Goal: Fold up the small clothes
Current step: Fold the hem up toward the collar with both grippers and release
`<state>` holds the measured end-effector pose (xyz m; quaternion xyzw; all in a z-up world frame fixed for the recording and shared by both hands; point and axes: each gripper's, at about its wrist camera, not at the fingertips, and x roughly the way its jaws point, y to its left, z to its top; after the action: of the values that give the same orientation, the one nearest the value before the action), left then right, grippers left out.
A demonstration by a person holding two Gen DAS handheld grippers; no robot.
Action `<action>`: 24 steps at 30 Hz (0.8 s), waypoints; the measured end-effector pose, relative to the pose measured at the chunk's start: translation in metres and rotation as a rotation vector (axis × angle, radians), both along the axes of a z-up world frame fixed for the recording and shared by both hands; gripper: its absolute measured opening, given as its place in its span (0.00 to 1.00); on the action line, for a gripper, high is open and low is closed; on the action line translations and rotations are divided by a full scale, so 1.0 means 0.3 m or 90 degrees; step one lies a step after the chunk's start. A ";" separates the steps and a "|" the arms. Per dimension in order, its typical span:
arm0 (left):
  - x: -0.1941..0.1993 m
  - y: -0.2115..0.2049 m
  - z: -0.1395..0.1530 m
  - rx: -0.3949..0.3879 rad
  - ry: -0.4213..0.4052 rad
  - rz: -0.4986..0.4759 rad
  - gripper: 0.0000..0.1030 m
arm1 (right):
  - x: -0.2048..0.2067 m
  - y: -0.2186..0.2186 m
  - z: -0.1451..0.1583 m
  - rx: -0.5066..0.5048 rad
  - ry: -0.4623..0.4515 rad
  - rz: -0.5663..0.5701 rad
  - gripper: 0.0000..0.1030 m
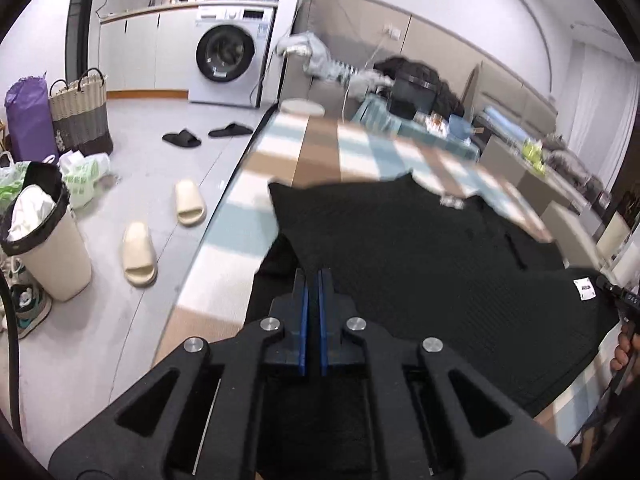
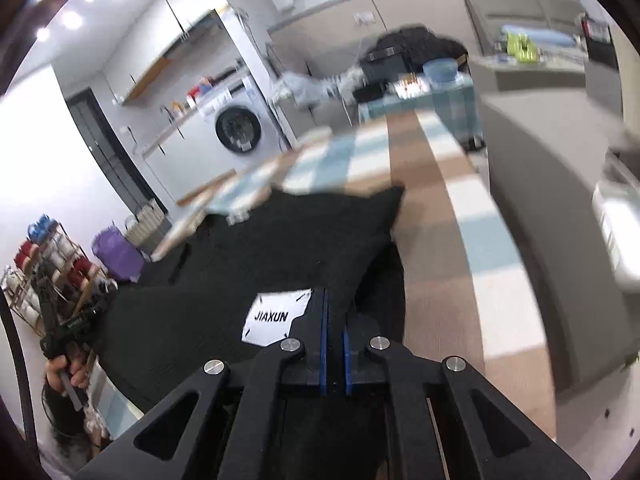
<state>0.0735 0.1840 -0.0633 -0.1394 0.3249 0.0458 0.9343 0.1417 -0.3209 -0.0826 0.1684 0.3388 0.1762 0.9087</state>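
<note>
A black knit garment (image 1: 420, 248) lies spread over the checked tablecloth (image 1: 320, 148); its far corners are lifted and blurred. My left gripper (image 1: 313, 276) is shut on the garment's near left edge. My right gripper (image 2: 335, 300) is shut on the garment (image 2: 256, 252) at its near right edge, beside a white "JIAXUN" label (image 2: 276, 316). The same label (image 1: 585, 289) shows in the left wrist view at the right, next to the other handset (image 1: 624, 304). In the right wrist view the left handset (image 2: 68, 332) and hand are at the lower left.
The checked tablecloth (image 2: 440, 184) runs away from me. At its far end stand a black box (image 1: 412, 94), a blue bowl (image 2: 440, 70) and piled clothes (image 1: 320, 56). On the floor at left are a bin (image 1: 48, 240), slippers (image 1: 138, 254), baskets (image 1: 80, 116) and a washing machine (image 1: 228, 56).
</note>
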 end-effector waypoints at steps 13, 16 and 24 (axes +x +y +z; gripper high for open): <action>0.069 0.047 -0.035 -0.013 0.069 0.044 0.26 | 0.087 -0.025 -0.060 -0.017 0.110 -0.068 0.24; -0.013 0.053 -0.015 -0.008 0.058 0.072 0.56 | -0.027 -0.075 -0.026 0.037 0.099 -0.079 0.42; -0.168 -0.002 0.008 -0.086 0.061 0.021 0.61 | -0.205 -0.067 -0.031 0.113 0.159 -0.016 0.51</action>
<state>0.0232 0.1834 -0.0609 -0.2053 0.3690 0.0458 0.9053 0.0801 -0.3411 -0.0920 0.2730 0.4302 0.1721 0.8430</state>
